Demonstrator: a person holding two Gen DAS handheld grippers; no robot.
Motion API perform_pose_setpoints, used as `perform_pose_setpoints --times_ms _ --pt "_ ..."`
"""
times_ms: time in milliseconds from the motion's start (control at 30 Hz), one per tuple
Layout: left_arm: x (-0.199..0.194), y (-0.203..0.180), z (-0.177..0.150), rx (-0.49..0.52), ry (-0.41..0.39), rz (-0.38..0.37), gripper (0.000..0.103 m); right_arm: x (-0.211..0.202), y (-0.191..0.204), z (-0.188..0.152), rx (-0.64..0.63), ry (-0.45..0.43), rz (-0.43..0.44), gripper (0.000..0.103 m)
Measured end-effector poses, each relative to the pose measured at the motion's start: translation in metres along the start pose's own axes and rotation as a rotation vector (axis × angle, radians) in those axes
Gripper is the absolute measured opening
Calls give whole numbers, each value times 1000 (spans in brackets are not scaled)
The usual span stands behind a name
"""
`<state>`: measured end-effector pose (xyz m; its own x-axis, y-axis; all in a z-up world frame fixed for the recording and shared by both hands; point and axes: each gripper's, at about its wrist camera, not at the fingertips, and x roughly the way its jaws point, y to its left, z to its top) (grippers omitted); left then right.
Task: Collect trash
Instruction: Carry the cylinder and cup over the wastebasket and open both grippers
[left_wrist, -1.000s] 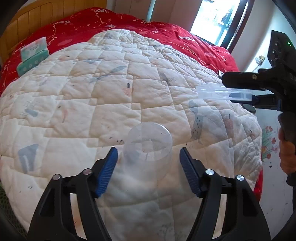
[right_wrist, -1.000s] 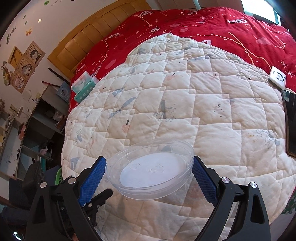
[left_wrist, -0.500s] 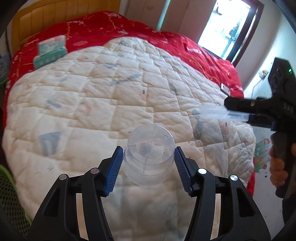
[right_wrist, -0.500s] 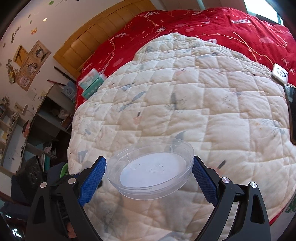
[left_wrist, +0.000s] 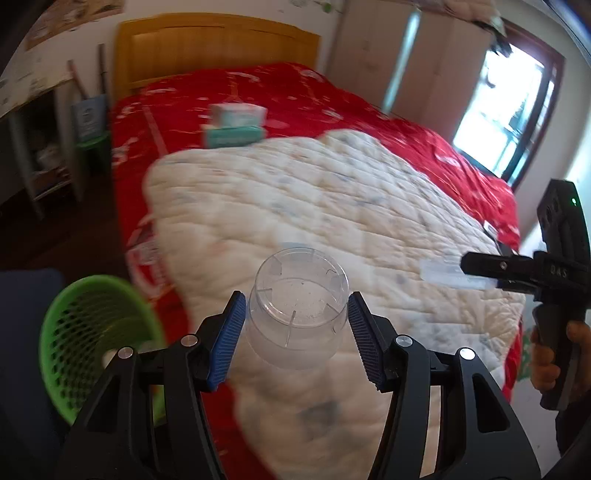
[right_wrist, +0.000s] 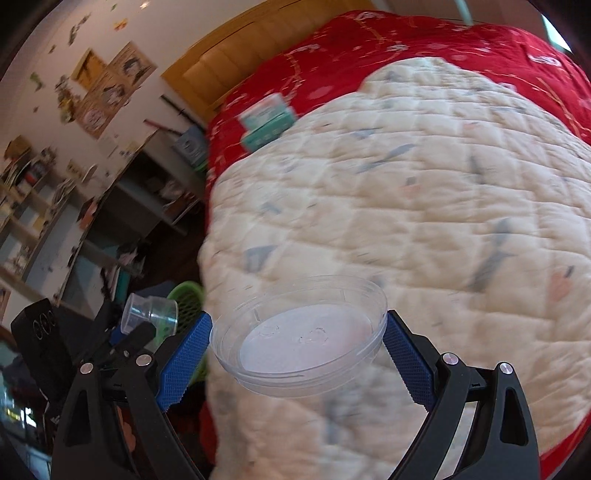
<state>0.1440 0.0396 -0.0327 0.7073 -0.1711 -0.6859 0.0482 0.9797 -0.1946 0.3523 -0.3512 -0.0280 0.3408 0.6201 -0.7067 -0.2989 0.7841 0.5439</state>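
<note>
Blurring softens the quilt (left_wrist: 332, 206) and tissue packs (left_wrist: 234, 125); the green basket (left_wrist: 92, 339) is partly cut off behind the left gripper (left_wrist: 297, 332). Its fingers (left_wrist: 227, 339) pinch a clear cup (left_wrist: 299, 306), while the right gripper (right_wrist: 297, 363) pinches a clear lid (right_wrist: 299, 339).

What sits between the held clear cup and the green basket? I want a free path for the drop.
Left wrist view: only the left tongs' blue pad separates clear cup from green basket; nothing else intervenes.

Left hand-held gripper (left_wrist: 295, 338) has closed onto the clear cup (left_wrist: 298, 308), which lay loose between its pads one second ago, and swung left off the bed. A green basket (left_wrist: 86, 339) has come into view. The right hand-held gripper (right_wrist: 298, 354) has likewise swung left.
</note>
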Motion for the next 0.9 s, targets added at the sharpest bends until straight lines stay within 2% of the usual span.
perform_pose_setpoints --times_ms 167,333,500,700,800,867,900 --pt "-31 59 -12 -87 -18 92 56 16 49 -12 -63 32 40 89" --pt "-46 114 -28 -153 -9 189 57 34 91 -22 -120 68 74 89" --pt "-47 162 -44 -225 17 239 57 54 125 -26 -157 102 101 89" --pt "-32 195 -54 -274 42 263 58 73 145 -29 -180 133 111 89" --pt "-23 209 -58 -311 62 247 59 82 151 -31 -184 146 112 89" --pt "-20 214 -62 -323 70 254 71 88 153 -31 -186 156 113 89" --pt "-20 216 -64 -327 68 258 74 90 154 -32 -187 163 114 89"
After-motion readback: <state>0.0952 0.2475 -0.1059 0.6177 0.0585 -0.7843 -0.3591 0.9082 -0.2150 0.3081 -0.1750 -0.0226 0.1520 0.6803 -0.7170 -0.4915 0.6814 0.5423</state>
